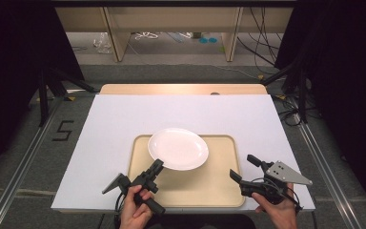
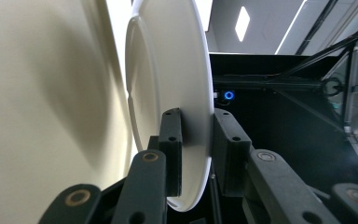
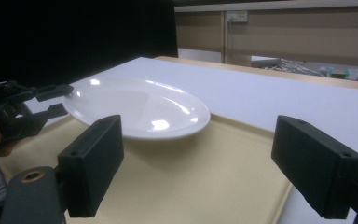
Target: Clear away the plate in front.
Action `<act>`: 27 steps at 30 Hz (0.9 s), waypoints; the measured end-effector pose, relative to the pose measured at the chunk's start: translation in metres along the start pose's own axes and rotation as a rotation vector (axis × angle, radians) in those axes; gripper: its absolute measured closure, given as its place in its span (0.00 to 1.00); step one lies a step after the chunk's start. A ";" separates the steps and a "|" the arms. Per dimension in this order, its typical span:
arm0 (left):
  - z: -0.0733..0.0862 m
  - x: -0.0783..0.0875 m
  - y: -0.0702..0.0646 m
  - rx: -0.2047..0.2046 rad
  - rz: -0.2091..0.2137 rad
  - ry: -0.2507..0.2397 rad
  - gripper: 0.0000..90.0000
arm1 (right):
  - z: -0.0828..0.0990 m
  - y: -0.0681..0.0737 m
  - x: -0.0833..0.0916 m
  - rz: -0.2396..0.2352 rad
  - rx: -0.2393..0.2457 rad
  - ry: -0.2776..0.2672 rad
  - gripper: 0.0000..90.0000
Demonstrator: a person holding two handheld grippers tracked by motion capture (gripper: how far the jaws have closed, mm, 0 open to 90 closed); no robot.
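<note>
A white plate point(image 1: 178, 148) hangs tilted a little above a beige tray point(image 1: 219, 191), its far edge near the tray's back left. My left gripper point(image 1: 158, 164) is shut on the plate's near left rim. In the left gripper view the plate point(image 2: 168, 70) stands edge-on, with its rim pinched in the left gripper point(image 2: 198, 116). My right gripper point(image 1: 241, 166) stands open over the tray's front right corner with nothing between its jaws. In the right gripper view the right gripper point(image 3: 196, 135) faces the plate point(image 3: 140, 107), which casts a shadow on the tray point(image 3: 205, 177). The left gripper point(image 3: 58, 100) grips the plate's left edge there.
The tray lies at the front middle of a white table top point(image 1: 124, 119). A wooden strip point(image 1: 181, 88) runs along the table's far edge. Black stands and cables point(image 1: 290, 90) flank the table on the floor.
</note>
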State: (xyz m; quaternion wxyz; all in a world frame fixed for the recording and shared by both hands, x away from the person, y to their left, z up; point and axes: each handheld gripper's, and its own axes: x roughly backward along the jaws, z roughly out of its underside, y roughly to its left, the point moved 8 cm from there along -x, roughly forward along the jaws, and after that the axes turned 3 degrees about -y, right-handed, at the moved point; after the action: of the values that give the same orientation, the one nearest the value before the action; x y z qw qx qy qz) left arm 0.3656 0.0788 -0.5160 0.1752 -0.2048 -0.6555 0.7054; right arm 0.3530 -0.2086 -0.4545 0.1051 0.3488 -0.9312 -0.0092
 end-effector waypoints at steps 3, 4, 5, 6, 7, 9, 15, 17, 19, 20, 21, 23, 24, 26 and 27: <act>0.006 0.005 0.006 0.002 -0.009 0.005 0.84 | 0.000 0.000 0.000 0.008 0.003 0.005 0.20; 0.009 0.007 0.006 -0.001 -0.008 0.008 0.85 | 0.000 0.000 0.000 0.007 0.002 0.003 0.20; 0.011 0.010 0.006 -0.012 -0.009 0.011 0.84 | 0.001 0.000 0.000 0.006 -0.005 0.007 0.20; 0.013 0.011 0.007 -0.015 -0.017 0.012 0.84 | 0.001 0.000 0.000 0.004 -0.003 0.006 0.20; 0.015 0.013 0.007 -0.021 -0.021 0.013 0.85 | 0.001 0.000 0.000 0.005 -0.003 0.006 0.20; 0.019 0.014 0.008 -0.035 -0.030 0.019 0.88 | 0.001 0.000 -0.001 -0.001 0.000 0.005 0.20; 0.023 0.017 0.002 -0.081 -0.034 0.005 1.00 | 0.001 0.000 -0.001 0.000 -0.001 0.004 0.20; 0.022 0.018 0.002 -0.090 -0.043 -0.010 1.00 | 0.001 0.001 -0.001 -0.005 -0.001 0.010 0.20; 0.021 0.017 0.003 -0.100 -0.056 -0.014 1.00 | 0.001 0.001 -0.001 -0.005 -0.001 0.011 0.20; 0.021 0.018 0.004 -0.099 -0.049 -0.008 1.00 | 0.001 0.001 -0.001 -0.005 -0.001 0.011 0.20; 0.021 0.017 0.004 -0.103 -0.054 -0.012 1.00 | 0.001 0.001 -0.001 -0.005 -0.002 0.011 0.20; 0.020 0.018 0.004 -0.108 -0.050 -0.010 1.00 | 0.001 0.001 -0.001 -0.006 0.002 0.012 0.20; 0.020 0.017 0.003 -0.105 -0.048 -0.012 1.00 | 0.001 0.001 -0.001 -0.005 0.002 0.008 0.20; 0.018 0.016 0.003 -0.113 -0.048 -0.025 1.00 | 0.000 0.001 -0.001 -0.003 0.002 0.001 0.20; 0.018 0.017 0.003 -0.115 -0.051 -0.023 1.00 | 0.001 0.001 -0.001 -0.002 0.001 0.005 0.20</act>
State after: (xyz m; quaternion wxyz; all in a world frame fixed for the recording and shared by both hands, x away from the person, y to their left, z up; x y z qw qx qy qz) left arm 0.3423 0.0720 -0.5191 0.1735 -0.1896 -0.7020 0.6641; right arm 0.3531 -0.2071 -0.4553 0.1072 0.3497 -0.9307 -0.0078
